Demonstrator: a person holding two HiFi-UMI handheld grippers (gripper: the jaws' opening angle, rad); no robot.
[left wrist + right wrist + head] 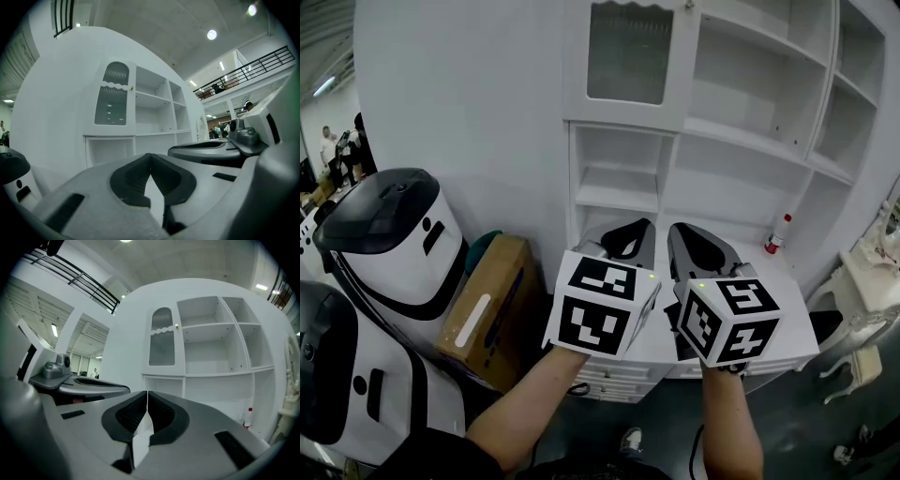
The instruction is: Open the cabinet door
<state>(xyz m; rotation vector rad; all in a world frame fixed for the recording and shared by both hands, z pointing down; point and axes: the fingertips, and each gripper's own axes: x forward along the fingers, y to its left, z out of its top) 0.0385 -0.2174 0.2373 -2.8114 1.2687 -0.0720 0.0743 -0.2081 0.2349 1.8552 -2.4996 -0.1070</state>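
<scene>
The cabinet door (628, 56), glass-paned and flush in its frame, had a small knob (176, 326) on its right edge. Below the door and short of it, the left gripper (639, 228) and right gripper (677, 232) pointed side by side toward the open shelf (619, 173) just under it. Each had its fingers pressed together on nothing. A red-capped bottle (778, 234) stood well below and right of the door. Below and left of the door were a cardboard box (492, 309) and two white-and-black machines (394, 239).
</scene>
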